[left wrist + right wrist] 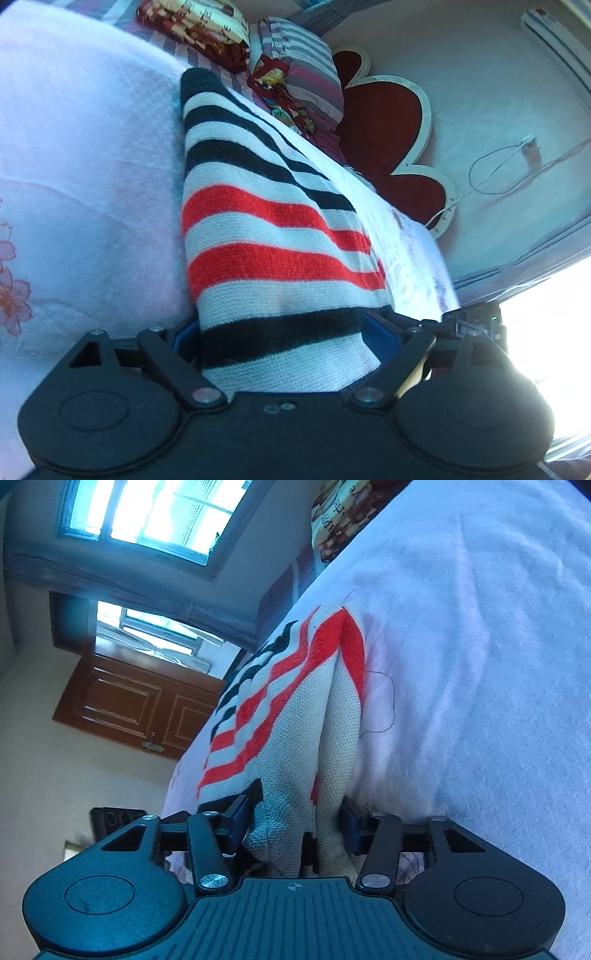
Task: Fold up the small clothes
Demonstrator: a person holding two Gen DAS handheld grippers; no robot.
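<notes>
A small knitted garment [266, 221] with white, black and red stripes lies on a pale pink bedspread [81, 155]. My left gripper [284, 332] has its jaws around the garment's near edge, with cloth bunched between the blue pads. In the right wrist view the same garment [295, 709] runs away from the camera in folds. My right gripper [295, 823] is shut on another edge of it, with two thick folds squeezed between the blue pads. The fingertips of both grippers are mostly hidden by cloth.
Folded patterned quilts [199, 29] and a striped pillow [303, 70] are piled at the head of the bed. A red flower-shaped headboard [388, 140] stands behind it. The bedspread [480, 664] fills the right wrist view, with a wooden door [136, 705] and windows beyond the bed edge.
</notes>
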